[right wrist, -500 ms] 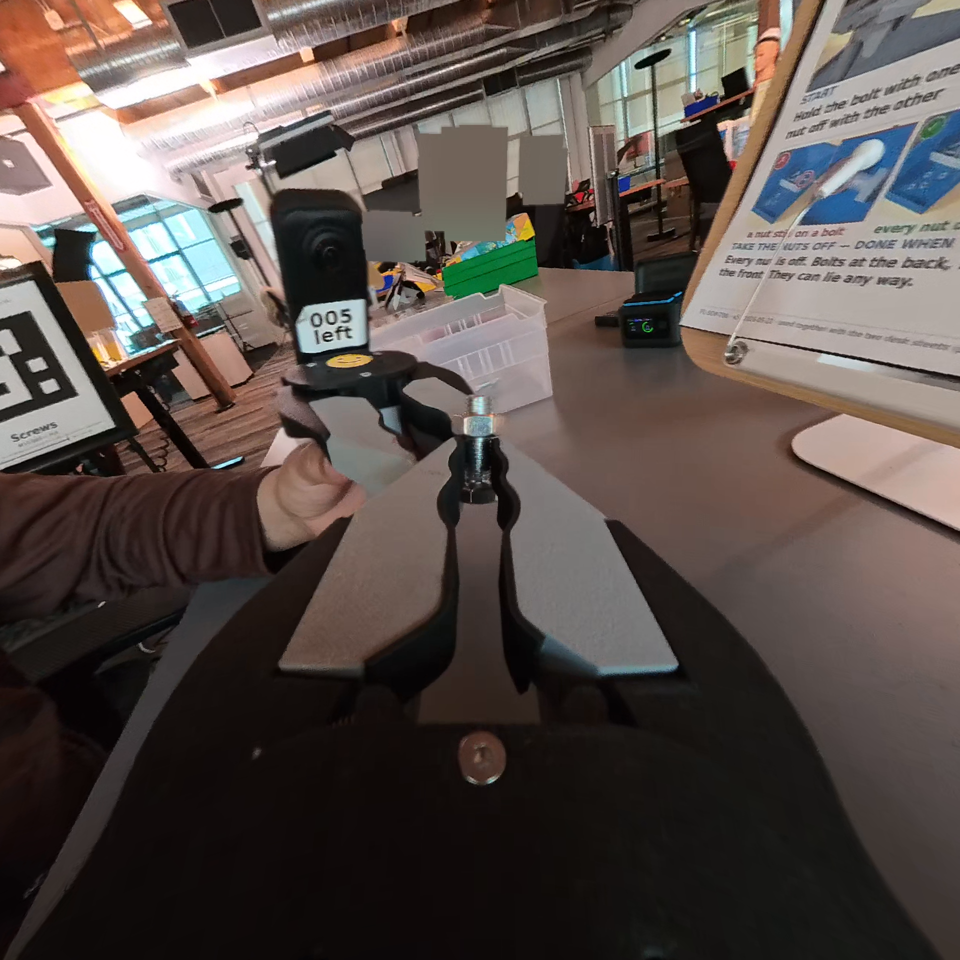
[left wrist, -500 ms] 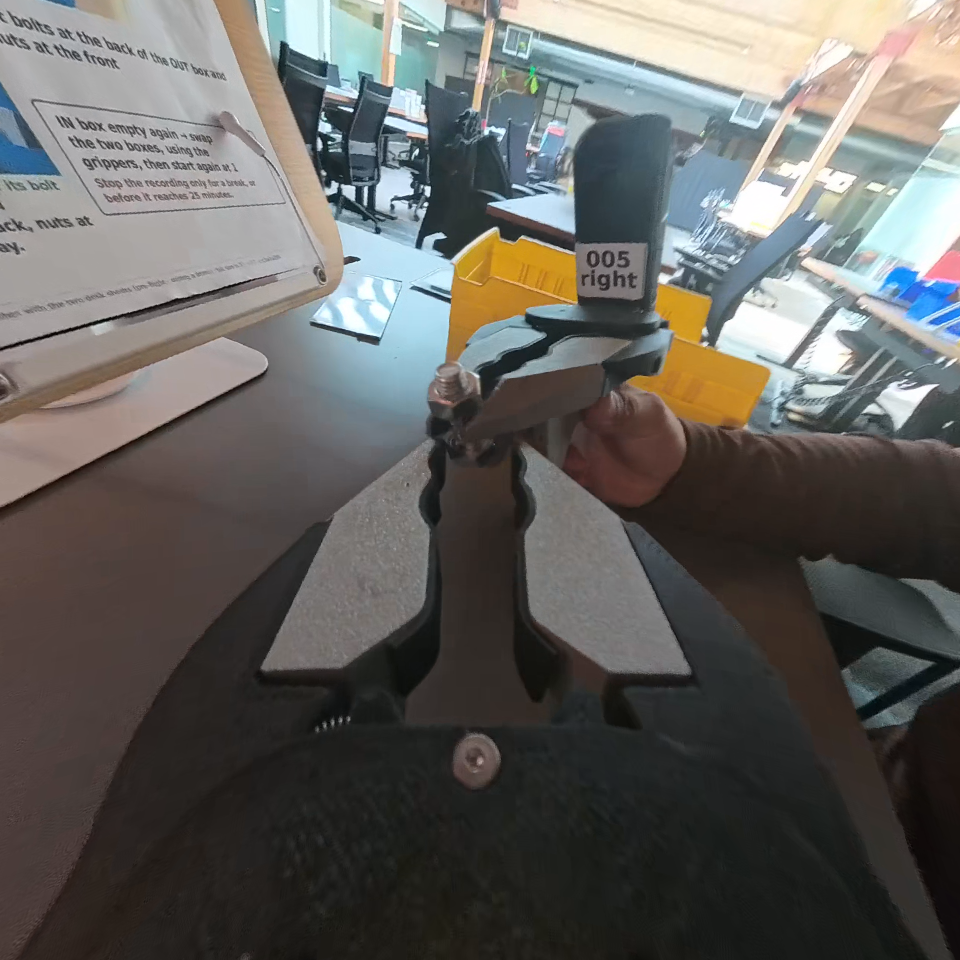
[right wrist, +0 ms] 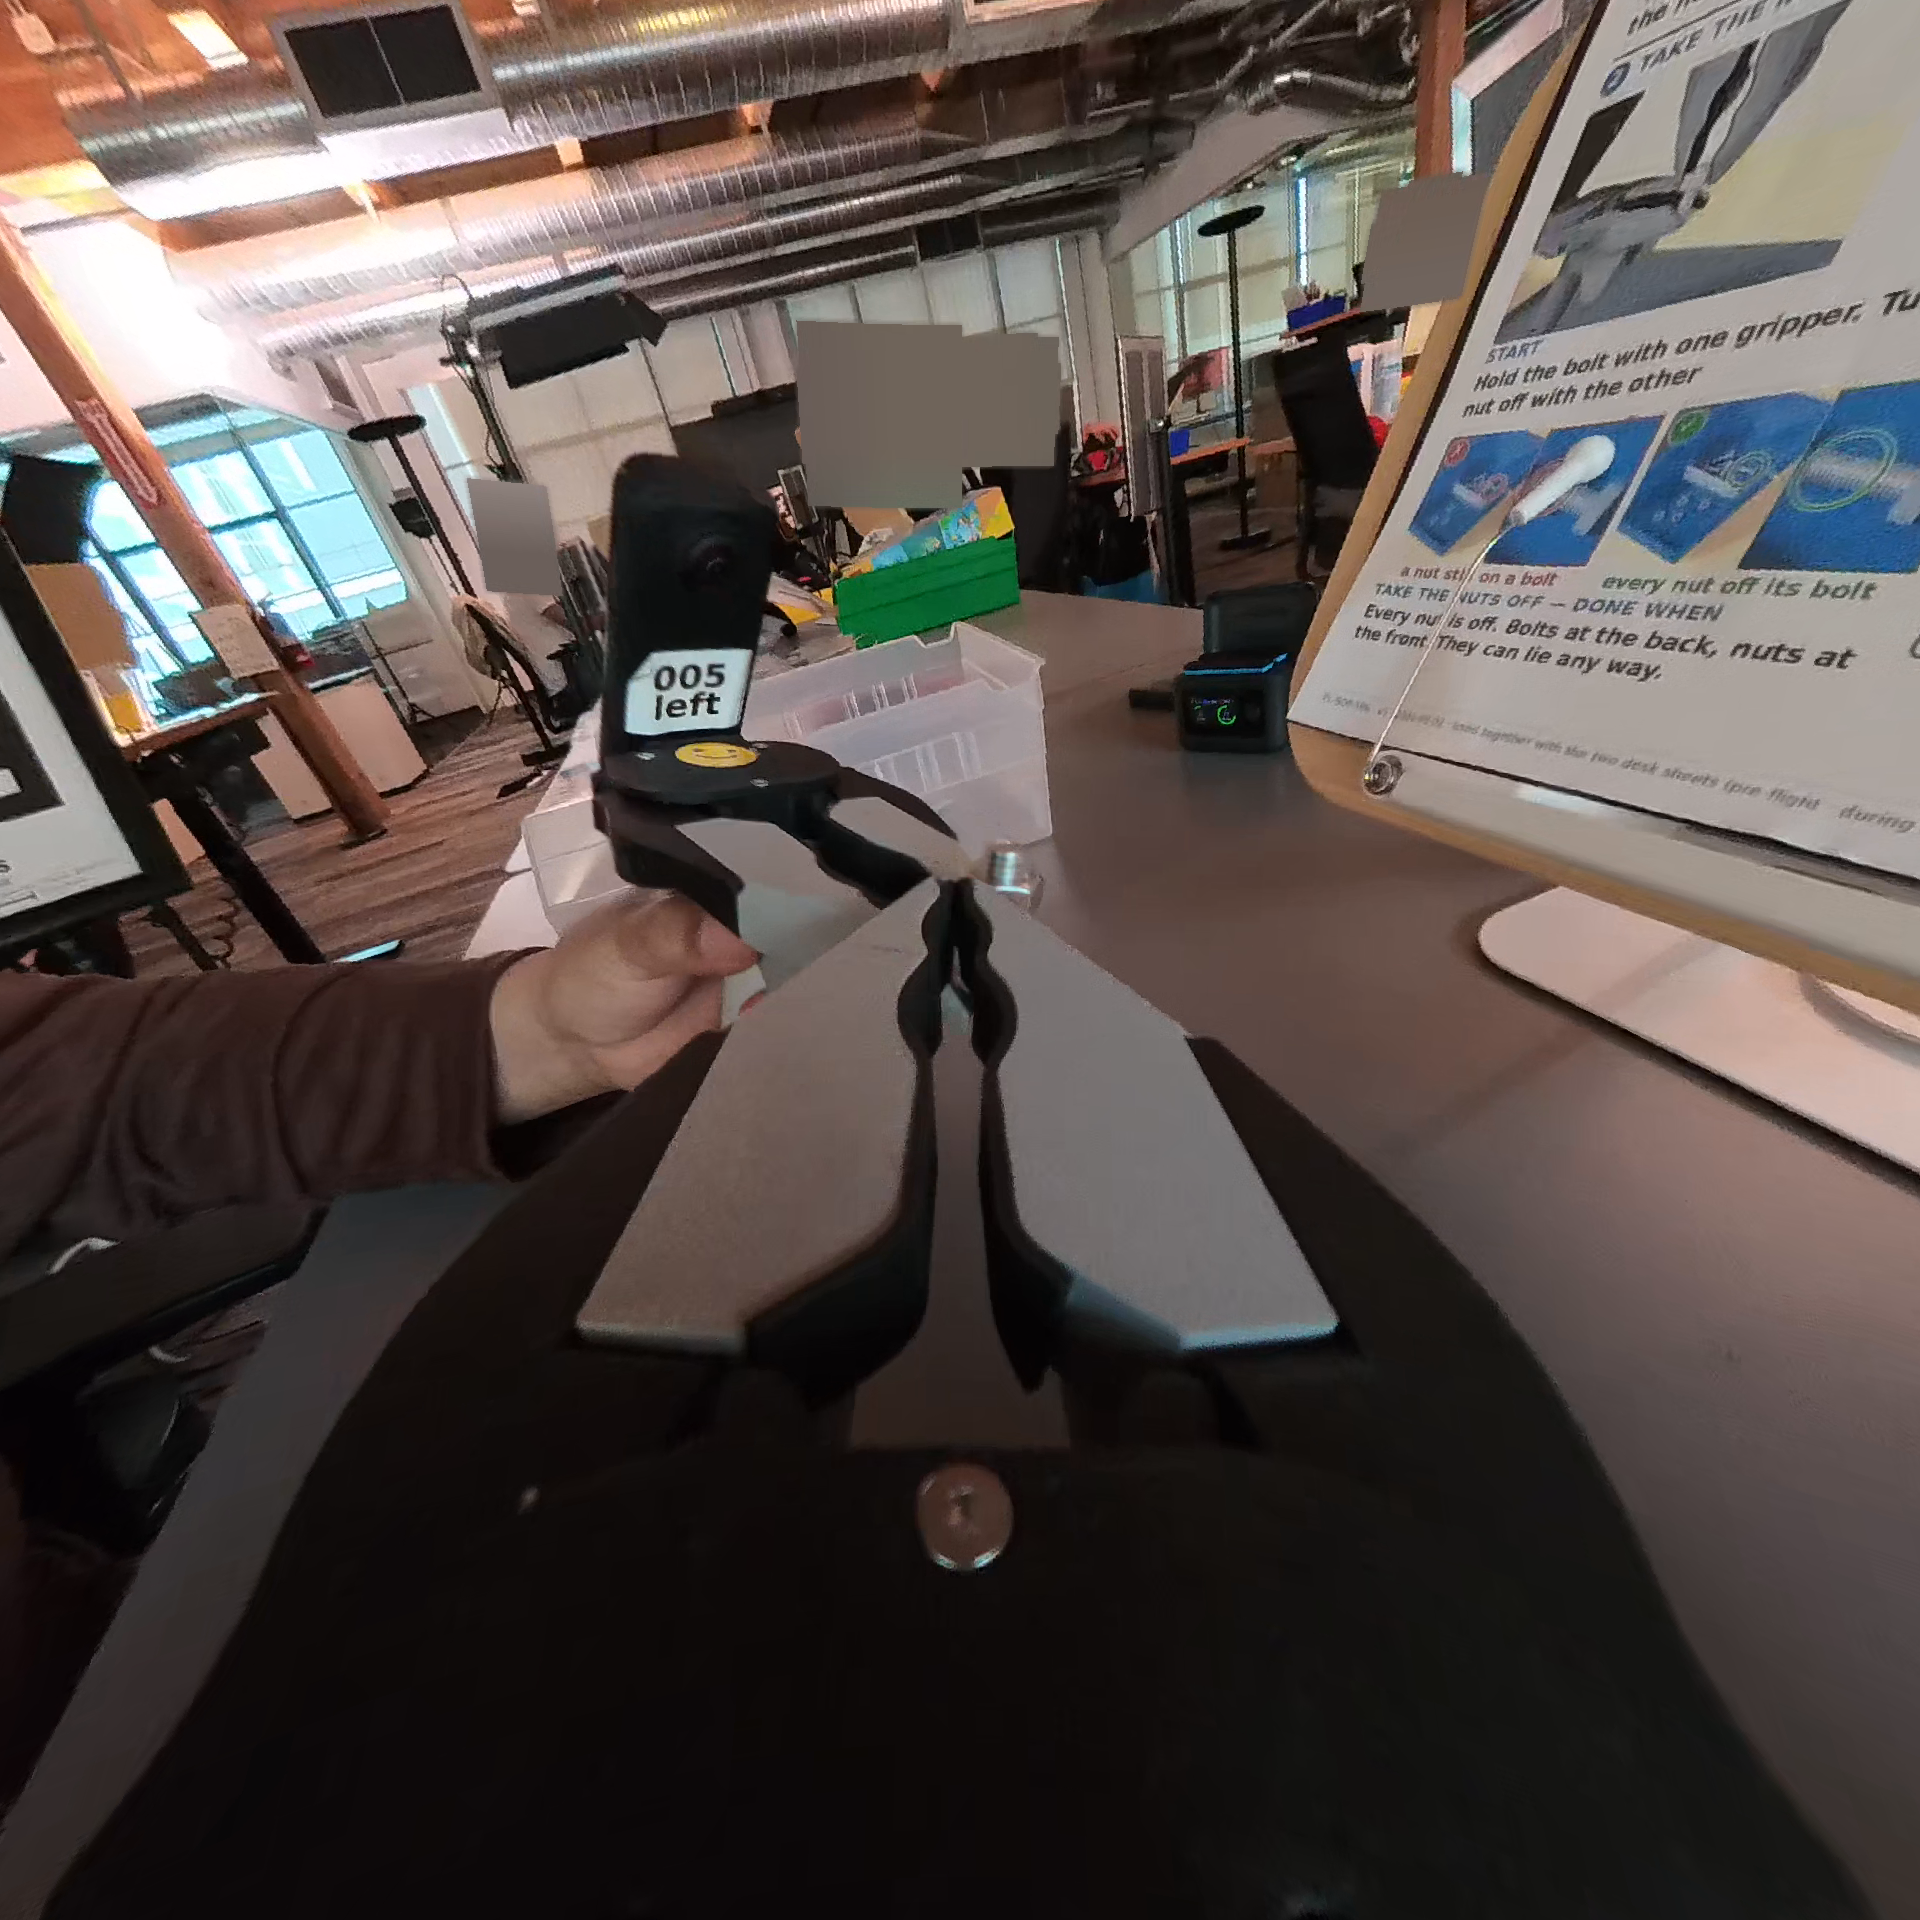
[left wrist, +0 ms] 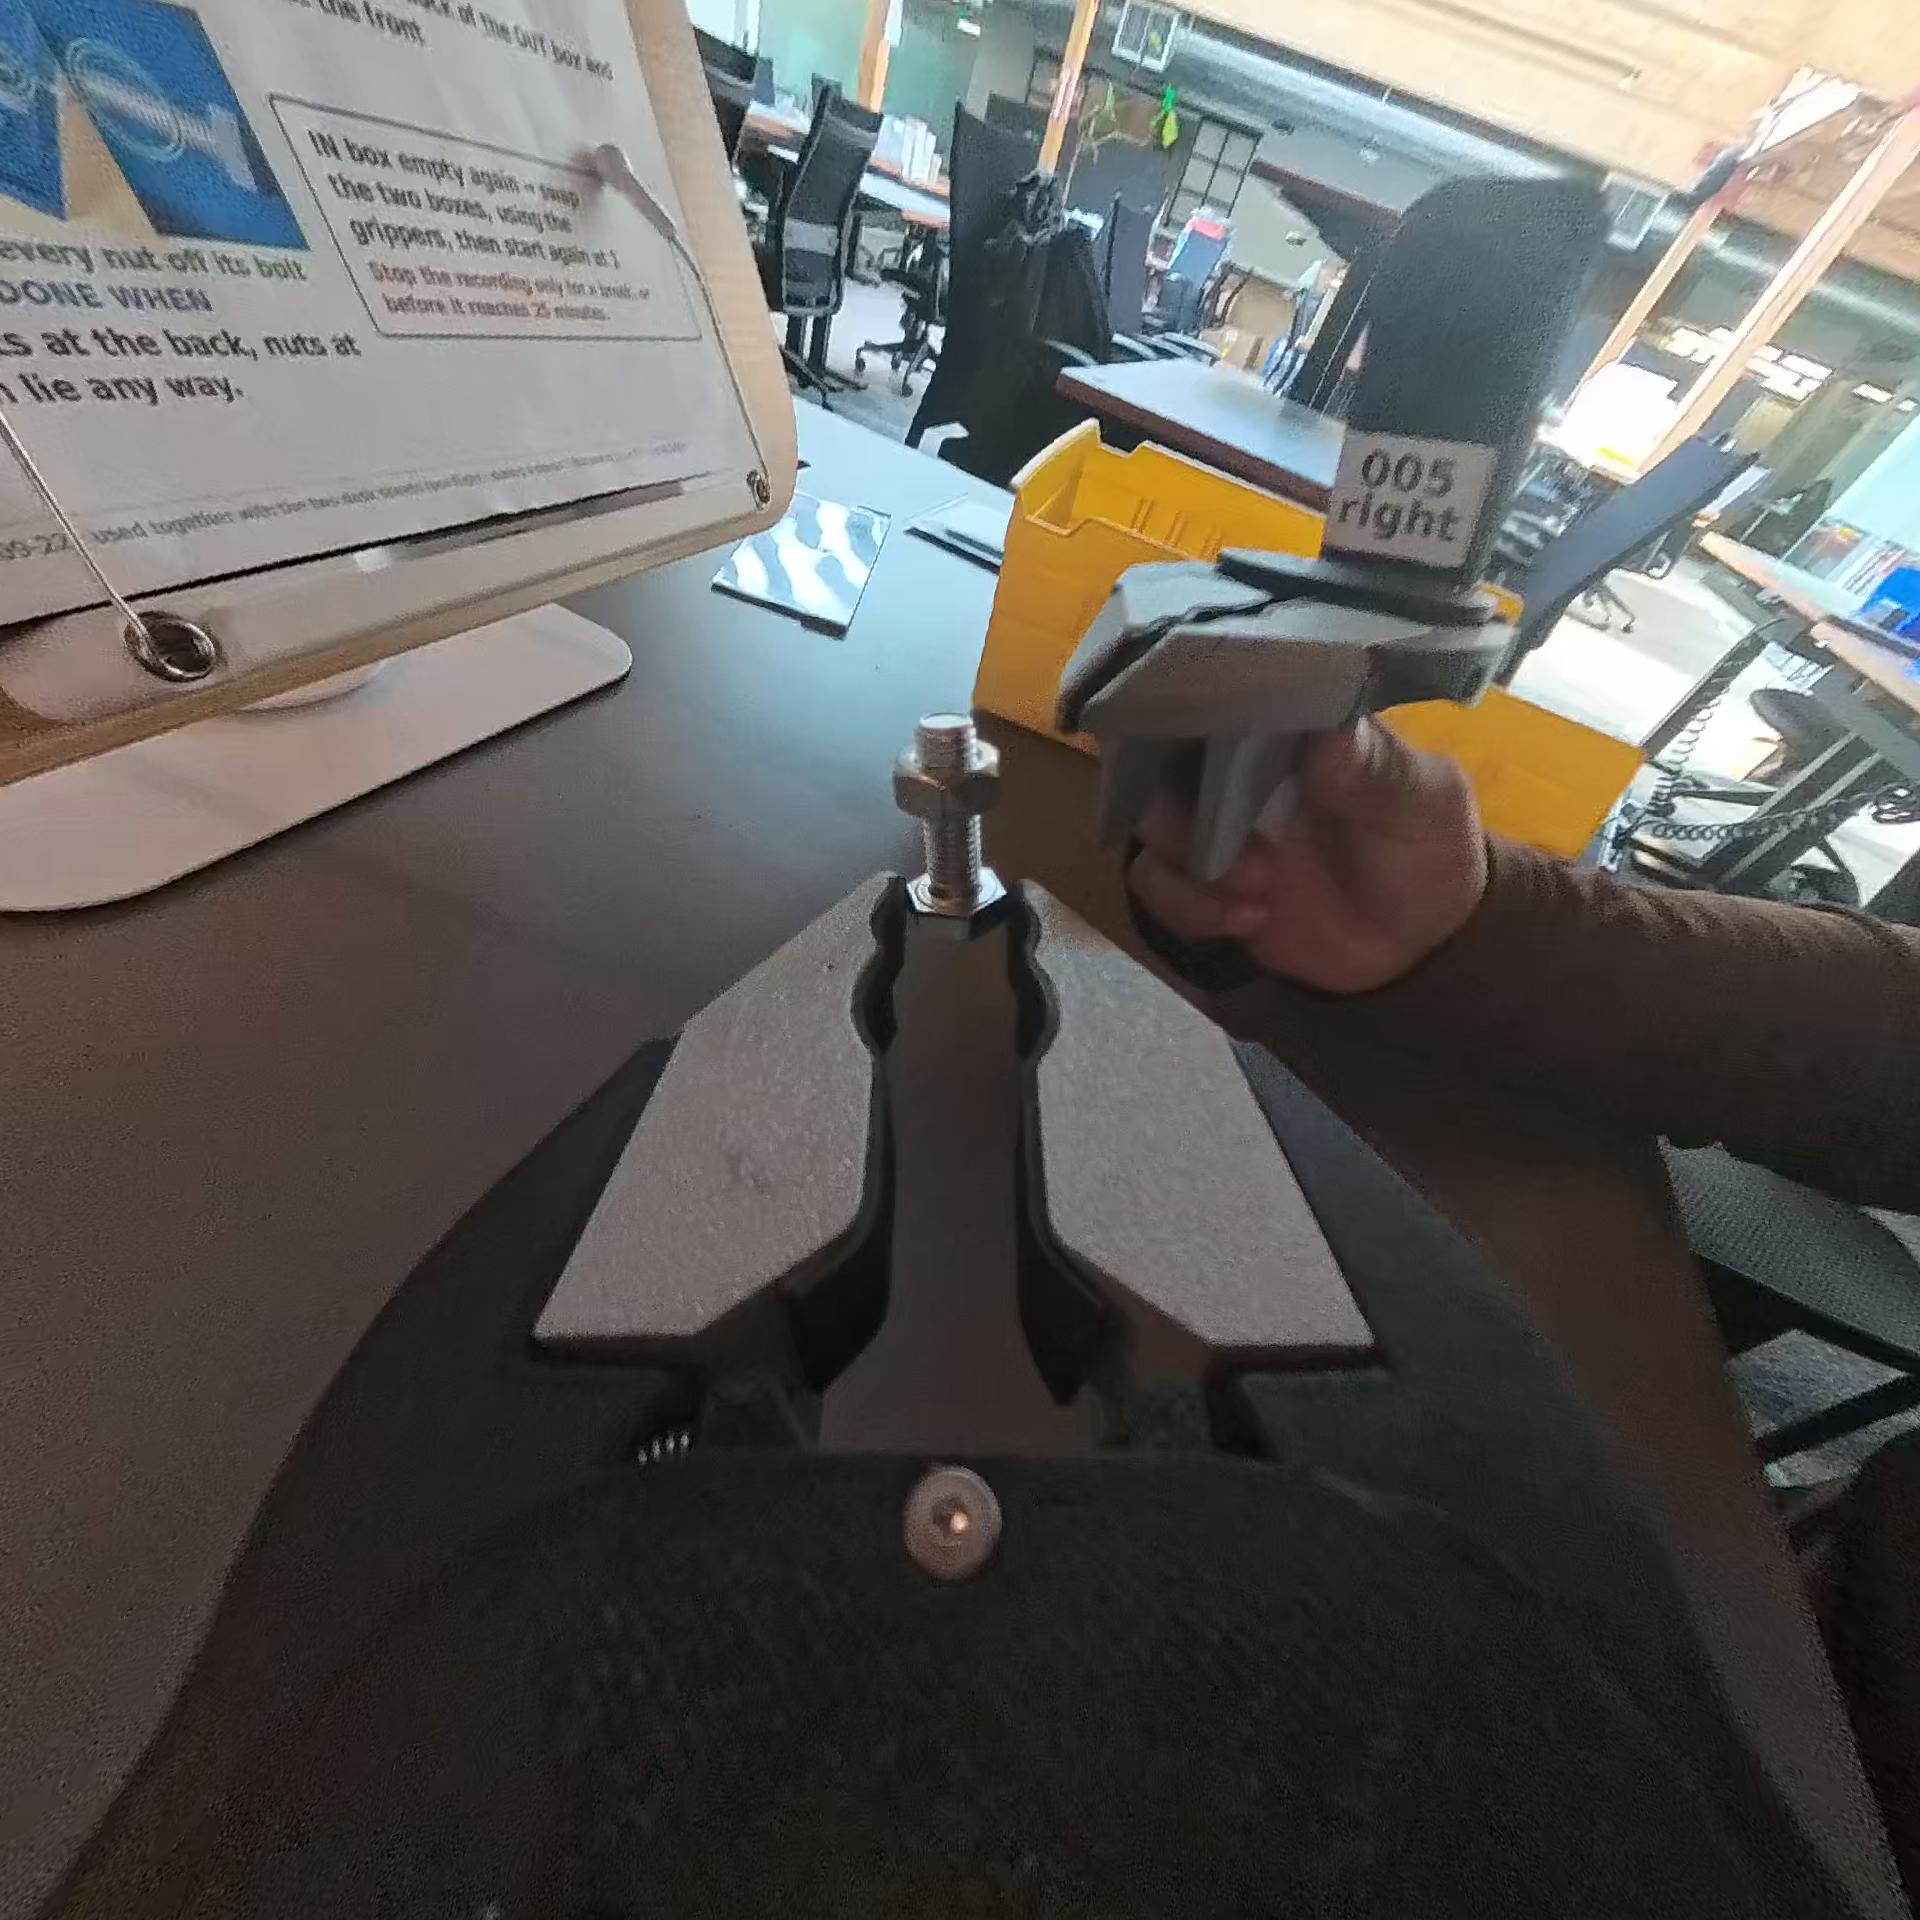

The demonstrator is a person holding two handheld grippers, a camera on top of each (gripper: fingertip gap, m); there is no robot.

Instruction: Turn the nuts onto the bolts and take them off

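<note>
The left gripper (left wrist: 951, 914) holds the bolt (left wrist: 948, 831) upright, its jaws closed on the hexagonal head at their tips. The bolt is bright steel with a threaded shank; a hexagonal steel nut (left wrist: 945, 781) sits on the thread near the top end, with a short length of thread above it. The fingers (left wrist: 748, 1164) are flat, grey, fine-grained plates with scalloped black inner edges, mounted on a black textured body fixed by a round steel screw. The right gripper (left wrist: 1081, 717) hangs to the right of the bolt and clear of it; in the right wrist view (right wrist: 961, 899) its jaws are closed with the tips together and nothing between them. A hand (left wrist: 1320, 883) in a brown sleeve holds its handle. In the right wrist view the bolt's top end (right wrist: 1010, 871) shows just beyond the right gripper's tips. The desk (left wrist: 312, 1039) is a smooth, dark, matt surface. A yellow plastic bin (left wrist: 1070, 561) with ribbed walls stands at its far right. A printed instruction sheet on a light wooden board (left wrist: 717, 312) with a white base stands at far left. A clear plastic box (right wrist: 935, 717) with inner dividers stands on the desk beyond the left gripper (right wrist: 883, 862).
</note>
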